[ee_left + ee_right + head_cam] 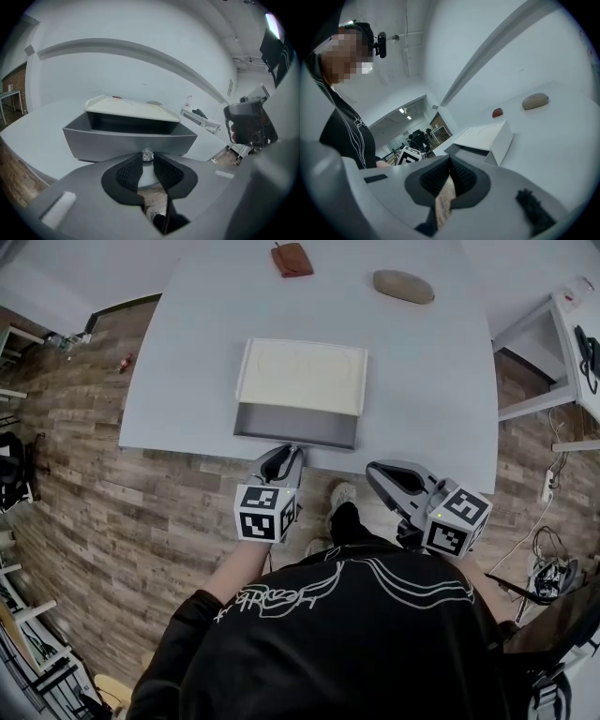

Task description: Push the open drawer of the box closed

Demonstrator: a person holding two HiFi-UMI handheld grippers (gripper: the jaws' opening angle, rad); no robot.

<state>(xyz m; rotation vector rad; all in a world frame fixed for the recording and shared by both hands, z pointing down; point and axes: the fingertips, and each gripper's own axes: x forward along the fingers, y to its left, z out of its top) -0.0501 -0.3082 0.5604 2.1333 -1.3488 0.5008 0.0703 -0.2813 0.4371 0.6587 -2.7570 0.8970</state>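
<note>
A white box (302, 376) lies near the table's front edge, and its grey drawer (295, 426) is pulled out toward me. In the left gripper view the drawer front (131, 140) fills the middle, with a small clear knob (147, 153) on it. My left gripper (284, 457) is at the drawer front, and its fingertips close on that knob (147, 157). My right gripper (378, 474) hangs off the table's edge over the floor to the right of the drawer. Its jaws are shut (449, 161) with nothing between them. From there the box (487, 136) is seen from the side.
A reddish-brown pouch (292, 259) and a tan oval object (403, 286) lie at the table's far side. The table's front edge (187, 448) runs just behind the grippers, with wooden floor below. A white shelf unit (562, 352) stands to the right.
</note>
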